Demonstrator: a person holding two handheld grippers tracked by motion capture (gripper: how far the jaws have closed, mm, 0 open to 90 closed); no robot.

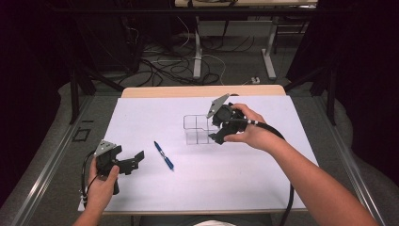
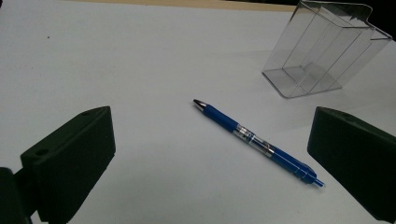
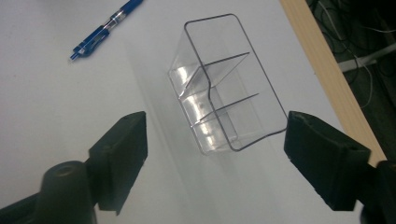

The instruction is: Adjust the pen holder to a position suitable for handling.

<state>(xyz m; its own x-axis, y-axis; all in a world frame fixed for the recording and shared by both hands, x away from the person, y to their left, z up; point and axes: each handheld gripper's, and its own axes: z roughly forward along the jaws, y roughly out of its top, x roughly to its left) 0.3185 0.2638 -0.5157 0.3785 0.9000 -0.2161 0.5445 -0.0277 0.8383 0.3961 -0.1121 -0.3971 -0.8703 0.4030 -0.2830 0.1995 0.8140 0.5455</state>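
A clear plastic organiser with two inner dividers stands upright and empty on the white table top. My right gripper hovers at its right side, tilted down. In the right gripper view the organiser lies just beyond the wide-apart jaws, and my right gripper is open with neither pad touching it. A blue pen lies flat left of the organiser. My left gripper rests low at the table's left, open, with the pen lying ahead of my left gripper and the organiser farther off.
The table's wooden far edge runs behind the organiser. Beyond it the floor holds loose cables and desk legs. A black cable trails from the right gripper along the forearm.
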